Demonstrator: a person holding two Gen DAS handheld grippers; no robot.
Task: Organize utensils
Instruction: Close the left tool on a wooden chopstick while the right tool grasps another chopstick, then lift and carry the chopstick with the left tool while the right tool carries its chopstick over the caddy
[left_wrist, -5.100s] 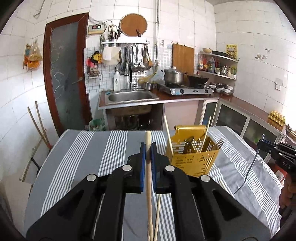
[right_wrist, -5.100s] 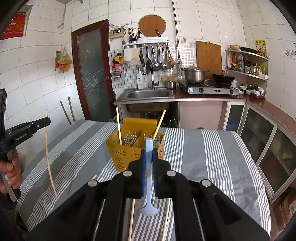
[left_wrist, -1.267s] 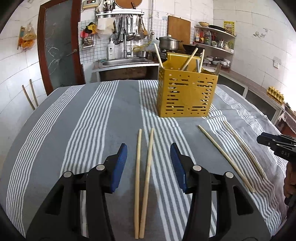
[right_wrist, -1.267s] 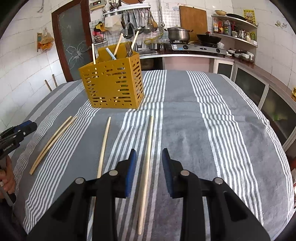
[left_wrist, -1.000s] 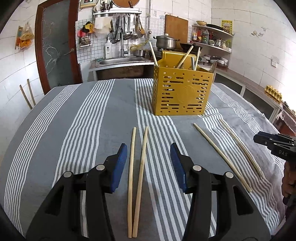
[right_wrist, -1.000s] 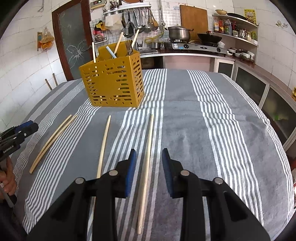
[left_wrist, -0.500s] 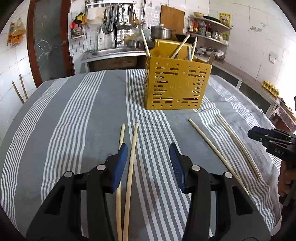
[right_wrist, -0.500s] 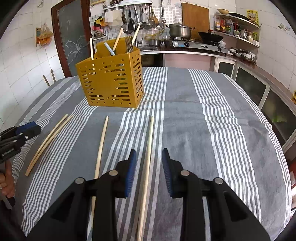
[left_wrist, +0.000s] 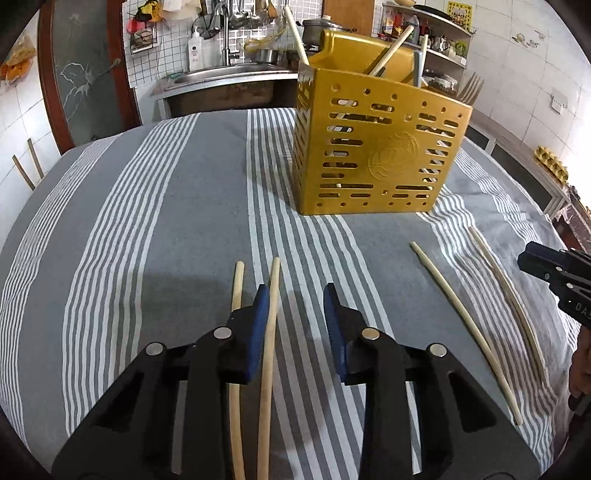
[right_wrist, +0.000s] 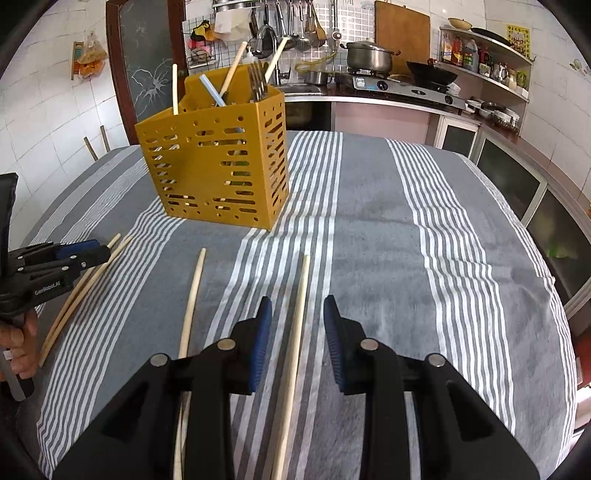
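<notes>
Both grippers hang spread over chopsticks lying on the striped tablecloth (right_wrist: 388, 221), on the near side of the yellow utensil caddy (right_wrist: 218, 162). The left gripper (left_wrist: 295, 306) straddles one chopstick (left_wrist: 271, 314), its twin (left_wrist: 236, 291) just outside; the right gripper (right_wrist: 297, 314) brackets another chopstick (right_wrist: 297, 306). Each should centre its stick between the pads before closing, pinching one only.

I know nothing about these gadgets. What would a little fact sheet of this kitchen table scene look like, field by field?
Surface: grey-and-white striped tablecloth
Container: yellow slotted plastic utensil caddy, upright, already holding chopsticks and forks
Loose items: four long pale wooden chopsticks lying flat on the cloth
Left gripper: open, one chopstick between its jaws, ungripped
Right gripper: open, another chopstick between its jaws, ungripped
</notes>
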